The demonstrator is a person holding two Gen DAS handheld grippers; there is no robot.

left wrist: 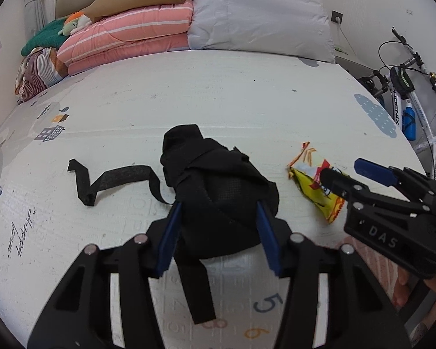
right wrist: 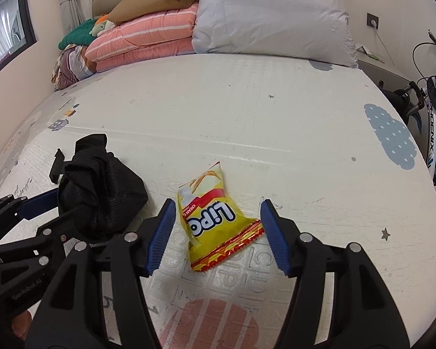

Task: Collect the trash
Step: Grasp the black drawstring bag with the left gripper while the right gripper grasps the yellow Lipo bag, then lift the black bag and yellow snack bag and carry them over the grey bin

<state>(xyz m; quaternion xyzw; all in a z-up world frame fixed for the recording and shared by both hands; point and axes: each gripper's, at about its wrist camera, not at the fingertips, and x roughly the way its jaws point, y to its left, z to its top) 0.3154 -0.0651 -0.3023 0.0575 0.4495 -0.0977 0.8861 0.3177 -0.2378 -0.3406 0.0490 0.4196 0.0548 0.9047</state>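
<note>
Black mesh bag (left wrist: 218,195) sits between the left tool's (left wrist: 216,226) blue pads, which touch its sides, hiding its base; whether they squeeze is unclear. Right tool (right wrist: 215,226) stands open around a crinkled yellow wrapper (right wrist: 215,218), pads apart from it. Both lie on a white embossed mat (left wrist: 218,87). Beyond, folded pink quilt (left wrist: 136,29), grey pillow (left wrist: 258,14), bicycle (left wrist: 412,93) cut off at the edge.

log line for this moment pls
left gripper: astride black bag | right gripper: open around yellow snack wrapper | both on mat
</note>
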